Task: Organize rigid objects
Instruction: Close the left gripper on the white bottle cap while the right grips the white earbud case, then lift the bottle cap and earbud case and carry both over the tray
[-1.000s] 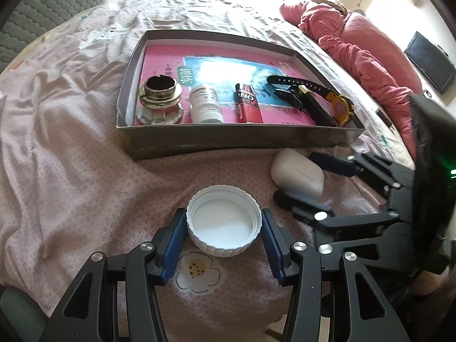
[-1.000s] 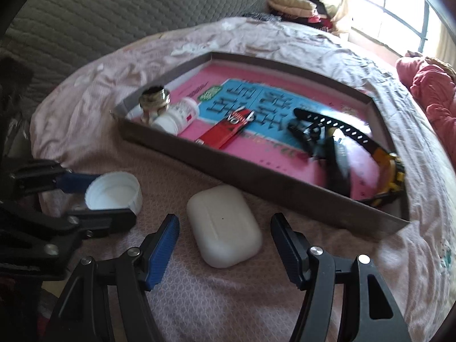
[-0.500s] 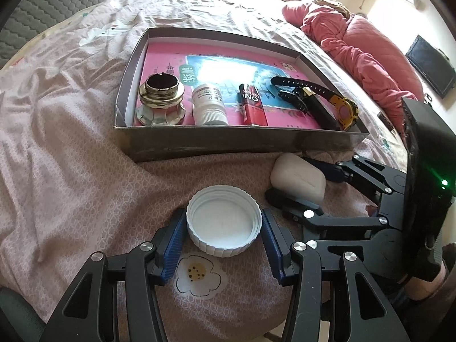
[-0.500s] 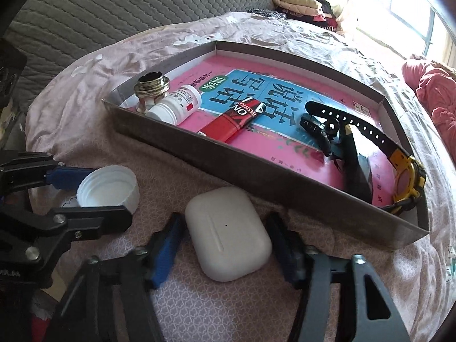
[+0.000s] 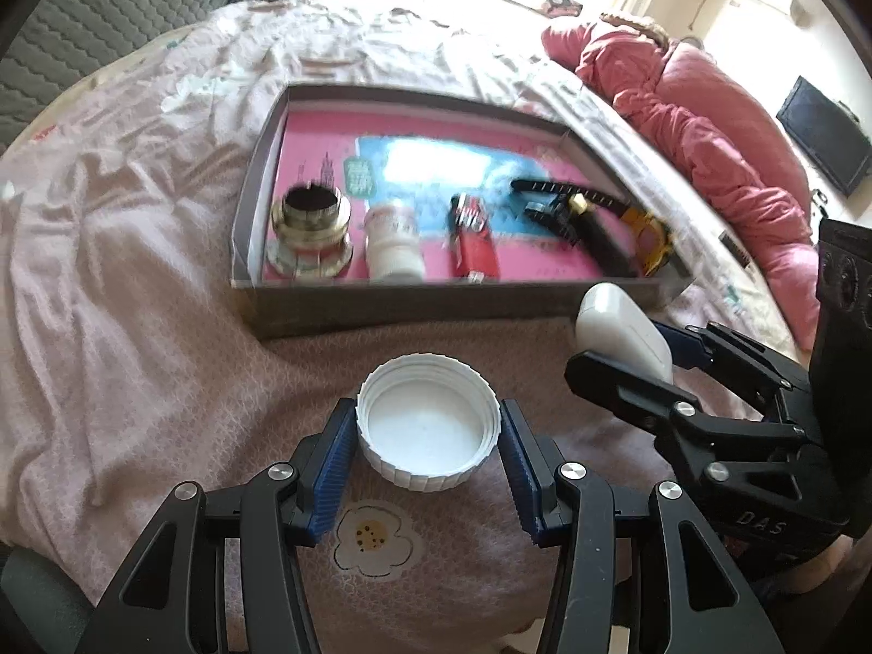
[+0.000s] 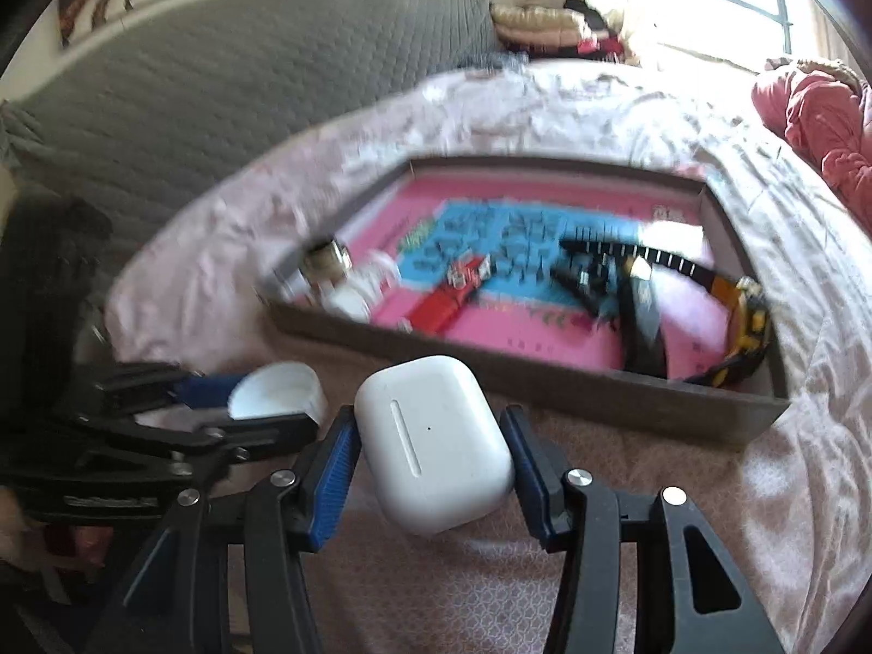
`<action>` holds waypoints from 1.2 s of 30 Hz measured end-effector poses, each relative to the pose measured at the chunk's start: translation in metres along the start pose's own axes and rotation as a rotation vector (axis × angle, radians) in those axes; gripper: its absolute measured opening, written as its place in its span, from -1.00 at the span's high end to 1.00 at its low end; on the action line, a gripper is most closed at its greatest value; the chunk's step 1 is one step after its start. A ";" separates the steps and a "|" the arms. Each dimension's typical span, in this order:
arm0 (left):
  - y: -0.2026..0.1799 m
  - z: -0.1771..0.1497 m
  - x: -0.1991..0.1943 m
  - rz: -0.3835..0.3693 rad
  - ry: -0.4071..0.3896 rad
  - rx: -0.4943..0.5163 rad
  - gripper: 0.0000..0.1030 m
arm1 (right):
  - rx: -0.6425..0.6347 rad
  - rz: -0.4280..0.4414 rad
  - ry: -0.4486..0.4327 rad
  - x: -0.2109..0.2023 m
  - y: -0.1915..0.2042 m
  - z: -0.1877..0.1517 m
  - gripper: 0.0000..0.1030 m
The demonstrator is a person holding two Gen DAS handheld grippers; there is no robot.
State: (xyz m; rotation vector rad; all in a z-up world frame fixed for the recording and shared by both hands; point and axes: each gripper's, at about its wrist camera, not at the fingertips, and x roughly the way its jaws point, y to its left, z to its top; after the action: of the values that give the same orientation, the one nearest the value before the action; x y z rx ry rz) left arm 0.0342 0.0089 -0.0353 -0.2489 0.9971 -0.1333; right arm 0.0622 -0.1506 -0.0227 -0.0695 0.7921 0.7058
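White earbud case (image 6: 436, 441) tilted; white cap (image 5: 428, 428) open side up.

Pink bedsheet (image 5: 136, 283) covered bed. Grey quilted headboard (image 6: 229, 87) stood behind sheet. Pink duvet (image 5: 725, 152) lay bunched at sheet's right edge. Dark screen (image 5: 825, 144) stood beyond duvet. Folded clothes (image 6: 550, 22) were piled past sheet's far end.

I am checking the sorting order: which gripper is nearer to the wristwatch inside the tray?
Right. The right gripper, shut on the white earbud case, is just before the tray's wall, watch ahead-right. The left gripper clamps the white cap farther left.
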 end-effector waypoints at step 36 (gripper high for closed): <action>-0.034 0.078 0.015 0.000 -0.081 0.053 -0.02 | -0.011 -0.208 -0.062 0.013 -0.047 0.045 -0.01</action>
State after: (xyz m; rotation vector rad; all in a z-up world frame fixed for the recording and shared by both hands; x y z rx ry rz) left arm 0.1079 -0.0162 0.0020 -0.2041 0.9116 -0.1480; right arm 0.1254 -0.1654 -0.0083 -0.1371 0.7100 0.5128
